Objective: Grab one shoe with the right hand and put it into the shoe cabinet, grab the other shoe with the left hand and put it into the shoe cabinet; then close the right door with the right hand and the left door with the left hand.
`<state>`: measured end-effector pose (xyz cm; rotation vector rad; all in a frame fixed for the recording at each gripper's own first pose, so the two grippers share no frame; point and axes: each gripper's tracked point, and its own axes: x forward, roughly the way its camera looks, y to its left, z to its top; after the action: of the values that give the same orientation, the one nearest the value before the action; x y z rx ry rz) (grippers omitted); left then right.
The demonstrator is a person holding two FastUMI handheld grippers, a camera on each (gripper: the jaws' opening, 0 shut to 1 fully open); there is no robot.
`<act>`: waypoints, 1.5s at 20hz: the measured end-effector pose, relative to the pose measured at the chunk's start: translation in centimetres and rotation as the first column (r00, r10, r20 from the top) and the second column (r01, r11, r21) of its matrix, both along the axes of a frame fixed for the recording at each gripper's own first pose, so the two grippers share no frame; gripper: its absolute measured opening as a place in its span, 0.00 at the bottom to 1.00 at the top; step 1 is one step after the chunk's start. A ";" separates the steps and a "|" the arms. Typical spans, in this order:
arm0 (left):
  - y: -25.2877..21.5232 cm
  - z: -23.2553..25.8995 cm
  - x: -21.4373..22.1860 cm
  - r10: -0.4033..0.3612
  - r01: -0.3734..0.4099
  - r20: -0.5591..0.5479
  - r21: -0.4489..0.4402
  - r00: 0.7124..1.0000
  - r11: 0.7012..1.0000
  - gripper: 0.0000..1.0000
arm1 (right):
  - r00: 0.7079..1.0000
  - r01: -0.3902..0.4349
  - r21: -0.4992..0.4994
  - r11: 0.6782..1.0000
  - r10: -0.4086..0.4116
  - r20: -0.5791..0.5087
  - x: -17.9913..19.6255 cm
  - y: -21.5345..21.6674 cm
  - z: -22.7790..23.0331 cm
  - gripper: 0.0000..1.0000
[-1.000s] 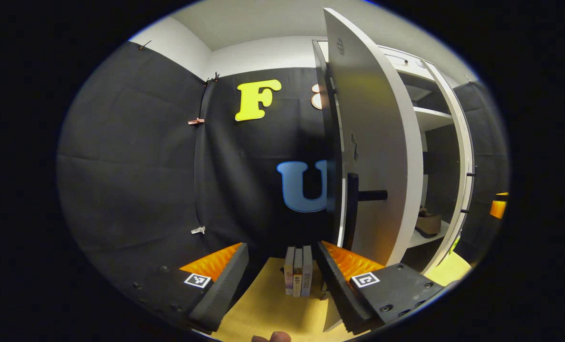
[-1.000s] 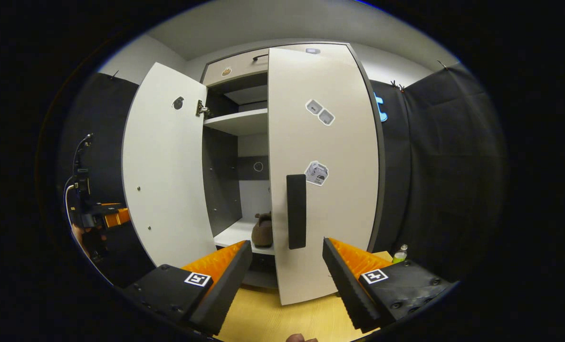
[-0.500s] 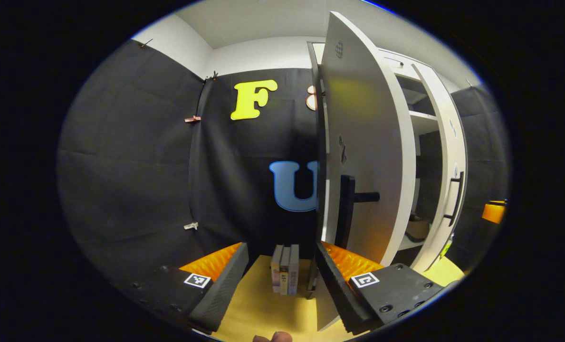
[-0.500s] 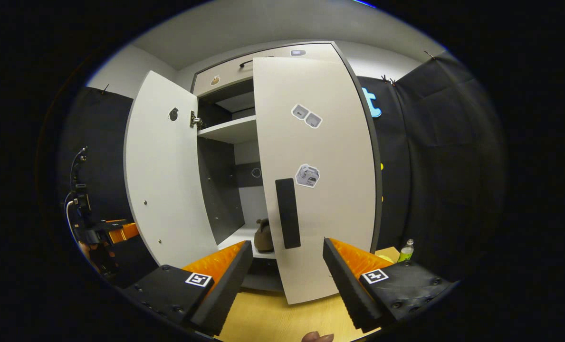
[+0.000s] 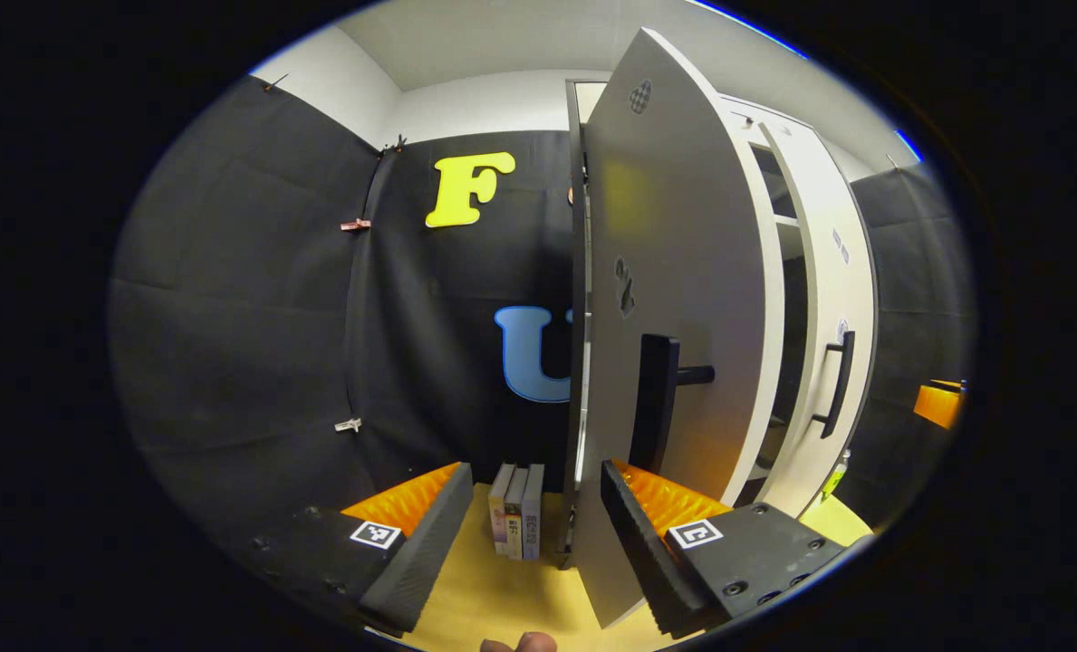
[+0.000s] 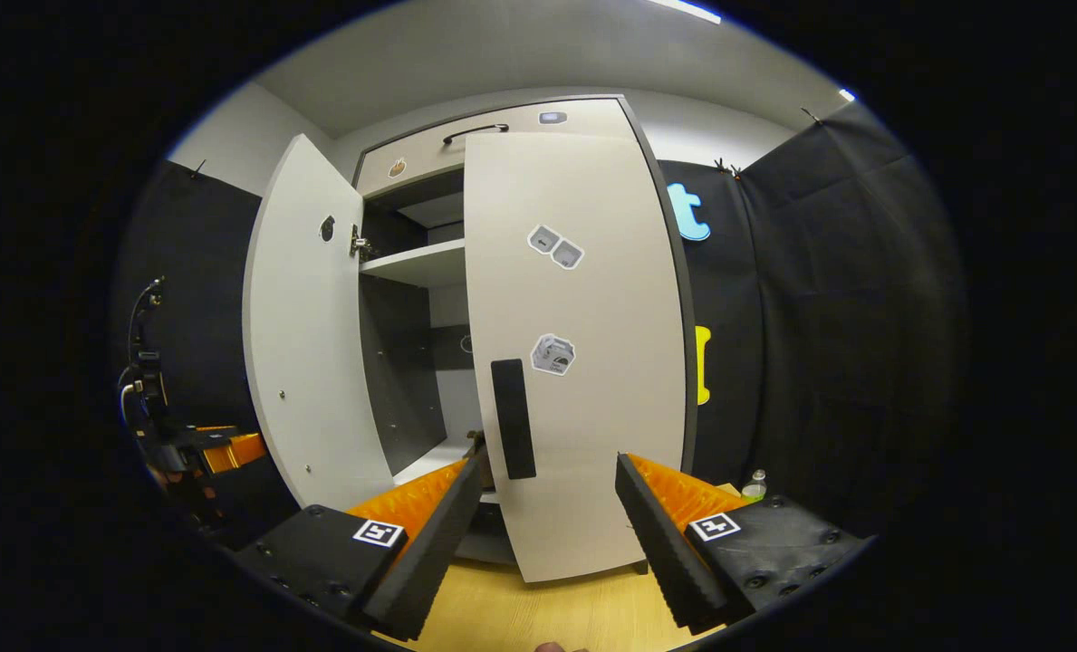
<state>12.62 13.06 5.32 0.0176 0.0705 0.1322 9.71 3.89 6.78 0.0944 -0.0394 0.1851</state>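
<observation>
The white shoe cabinet point(image 6: 502, 118) stands ahead in the right gripper view. Its right door point(image 6: 592, 407) is almost closed, with a black handle point(image 6: 513, 418) just above my right gripper point(image 6: 547, 534), which is open and holds nothing. A sliver of a brown shoe point(image 6: 476, 444) shows on the lower shelf behind that door's edge. The left door point(image 6: 307, 335) stands open. In the left gripper view that left door point(image 5: 683, 272) is seen nearly edge-on, its black handle point(image 5: 656, 398) just above my open left gripper point(image 5: 529, 534), whose right finger point(image 5: 633, 534) lies close to the door's outer face.
Several books point(image 5: 515, 512) stand on the yellow wooden floor point(image 5: 502, 589) by the left door's hinge side. A small green bottle point(image 6: 754, 484) stands right of the cabinet. An upper shelf point(image 6: 416, 263) shows inside. Black cloth walls close in both sides.
The right door has swung further shut, hiding most of the shoe. The left door has turned from its wide-open position toward the cabinet. Both grippers stay open.
</observation>
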 end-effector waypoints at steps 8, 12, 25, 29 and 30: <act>-6.1 0.3 1.6 -0.100 0.100 0.015 -0.008 0.995 0.995 0.93 | 0.999 -0.016 -0.048 0.999 0.014 -0.029 0.5 -0.6 -0.7 0.98; -10.2 0.5 3.4 -0.163 0.163 0.027 -0.001 0.986 0.987 0.89 | 1.000 -0.008 -0.070 0.997 0.006 -0.026 0.7 -1.1 -0.6 0.98; -12.6 -0.2 4.1 -0.173 0.173 0.007 -0.018 0.985 0.985 0.91 | 1.000 0.012 -0.046 0.999 -0.013 -0.009 1.1 -1.8 0.6 0.98; -12.3 -0.2 2.3 -0.174 0.174 0.001 0.001 0.985 0.985 0.94 | 1.000 0.018 -0.063 0.998 -0.018 -0.003 0.6 -1.2 0.6 0.99; -12.3 -0.1 1.8 -0.175 0.175 0.001 0.003 0.985 0.985 0.94 | 1.000 0.019 -0.067 0.998 -0.019 -0.003 0.5 -1.1 0.6 0.98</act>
<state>14.46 0.74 5.19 0.0268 0.0668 -0.0437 10.17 2.84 7.35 0.0280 -0.0305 0.1671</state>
